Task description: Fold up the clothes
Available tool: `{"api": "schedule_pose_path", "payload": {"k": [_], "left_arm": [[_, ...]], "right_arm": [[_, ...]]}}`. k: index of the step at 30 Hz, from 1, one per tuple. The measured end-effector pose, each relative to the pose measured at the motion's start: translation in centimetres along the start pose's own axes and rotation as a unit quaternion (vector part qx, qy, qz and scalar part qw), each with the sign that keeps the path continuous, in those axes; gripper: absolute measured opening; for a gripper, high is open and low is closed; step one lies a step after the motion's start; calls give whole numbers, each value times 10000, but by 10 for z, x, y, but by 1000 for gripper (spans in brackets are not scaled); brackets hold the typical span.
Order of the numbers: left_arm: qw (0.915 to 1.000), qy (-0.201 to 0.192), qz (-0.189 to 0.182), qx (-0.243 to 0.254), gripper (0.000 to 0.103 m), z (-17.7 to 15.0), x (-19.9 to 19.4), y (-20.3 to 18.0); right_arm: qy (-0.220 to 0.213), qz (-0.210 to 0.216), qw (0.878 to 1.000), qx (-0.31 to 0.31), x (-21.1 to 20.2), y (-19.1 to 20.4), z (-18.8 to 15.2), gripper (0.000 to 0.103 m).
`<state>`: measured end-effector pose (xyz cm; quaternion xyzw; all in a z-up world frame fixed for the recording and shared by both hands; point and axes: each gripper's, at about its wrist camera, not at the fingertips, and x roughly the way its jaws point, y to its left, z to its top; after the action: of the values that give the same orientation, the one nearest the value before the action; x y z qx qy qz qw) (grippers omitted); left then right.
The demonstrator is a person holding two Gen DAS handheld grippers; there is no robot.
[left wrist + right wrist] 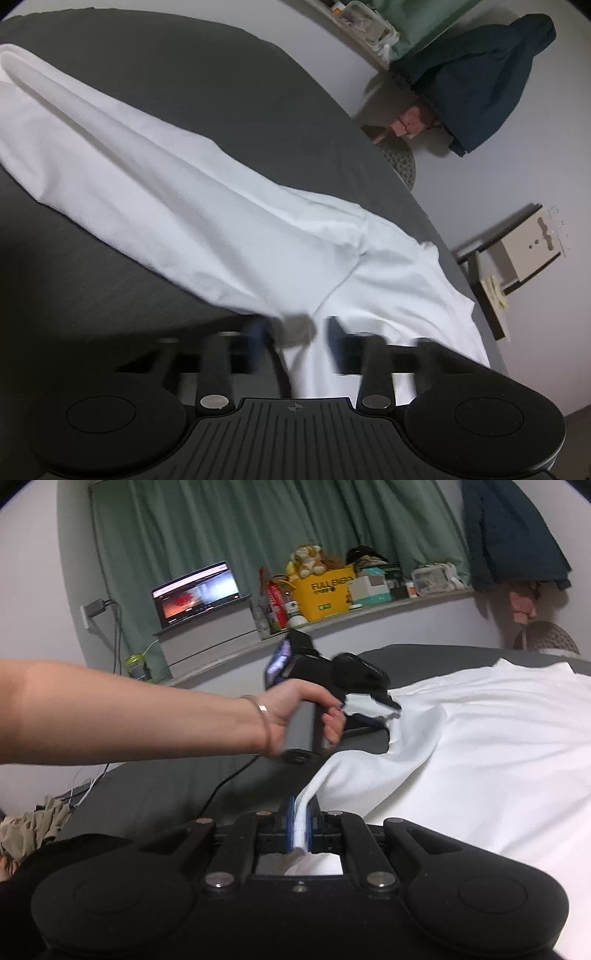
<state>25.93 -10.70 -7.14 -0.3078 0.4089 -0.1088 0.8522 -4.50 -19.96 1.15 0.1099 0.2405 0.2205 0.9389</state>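
Observation:
A white garment (221,206) lies stretched across the dark grey bed (203,74), its far end folded into a long narrow strip. My left gripper (297,332) is open at the garment's near edge, its blurred blue-padded fingers (258,332) spread with white cloth lying between them. In the right wrist view a hand (295,709) holds that left gripper (388,709) at a raised fold of the garment (480,757). My right gripper (300,823) is shut on a bunched edge of the white garment, which rises from the bed (166,786) into its blue pads.
A ledge behind the bed carries an open laptop (195,590), a yellow box (325,590) and clutter. A dark blue jacket (509,535) hangs on the wall. A beige cloth pile (33,827) lies at the left; a black cable (221,786) crosses the bed.

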Motion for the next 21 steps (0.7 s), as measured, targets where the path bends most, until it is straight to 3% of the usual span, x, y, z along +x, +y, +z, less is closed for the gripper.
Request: {"api": "schedule_pose_path", "payload": {"k": [2,7,9,10,13,15,19,20,21], "left_arm": [[9999,-93,3,116,8,1,3,1],[9945,-588,295,811,5,26,-5,-4],[9891,-666,466,1231,5,43,-9,-12],[9852,-686,581,1456,0,52,-11,-17],[9705,-678,1028,2074,0,76,-12,-26],[9702,-532,1101,2091,0,86,-14,-21],[9773,-437,627,1976,0,85,-33,-6],[9781,-361,484,1990,0,82,-39,-2],[9787,-278,337,2004,0,79,-45,3]], "right_arm": [[146,17,9998,-111,12,8,-1,7],[656,52,9969,-427,52,34,-3,7],[860,67,9947,-553,68,45,-4,7],[961,74,9934,-615,76,50,-4,7],[1265,95,9887,-803,101,65,-5,6],[1480,91,9845,-933,118,76,-8,6],[1788,-59,9811,-738,147,84,-21,7],[1772,-75,9817,-687,147,85,-20,9],[1773,-61,9817,-685,148,87,-20,20]]}}
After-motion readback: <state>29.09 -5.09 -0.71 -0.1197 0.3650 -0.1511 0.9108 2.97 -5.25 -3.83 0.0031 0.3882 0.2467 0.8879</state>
